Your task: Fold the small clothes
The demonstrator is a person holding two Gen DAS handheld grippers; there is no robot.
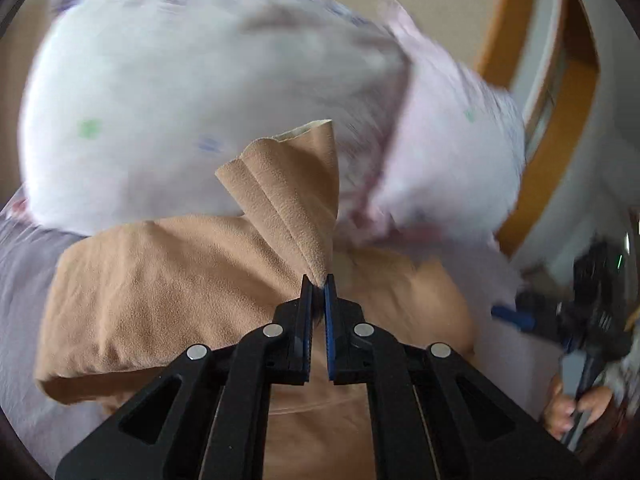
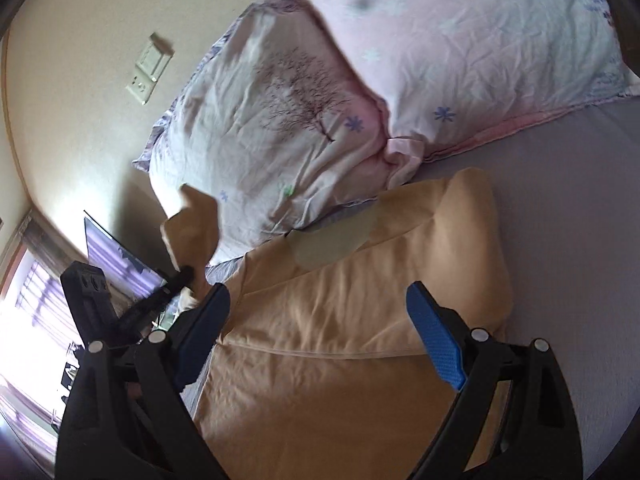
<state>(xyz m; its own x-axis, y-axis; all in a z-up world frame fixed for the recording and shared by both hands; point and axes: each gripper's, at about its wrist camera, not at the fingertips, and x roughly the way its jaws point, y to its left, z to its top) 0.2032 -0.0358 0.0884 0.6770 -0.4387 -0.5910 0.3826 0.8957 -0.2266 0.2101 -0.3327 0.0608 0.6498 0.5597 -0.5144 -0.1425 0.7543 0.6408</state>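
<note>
A tan garment (image 1: 168,280) lies partly folded on a grey-lilac bed sheet (image 1: 16,264). My left gripper (image 1: 318,280) is shut on a corner of the tan garment and holds that corner lifted above the rest. In the right wrist view the garment (image 2: 360,320) spreads below my right gripper (image 2: 318,300), which is open and empty just above it. The left gripper (image 2: 186,270) shows there at the left, holding the raised tan corner (image 2: 196,220).
Two pillows lie at the head of the bed: a white one with a tree print (image 2: 272,120) and a pink one (image 2: 460,48). A wall with a socket plate (image 2: 150,68) is behind. Bare sheet (image 2: 580,240) lies to the right of the garment.
</note>
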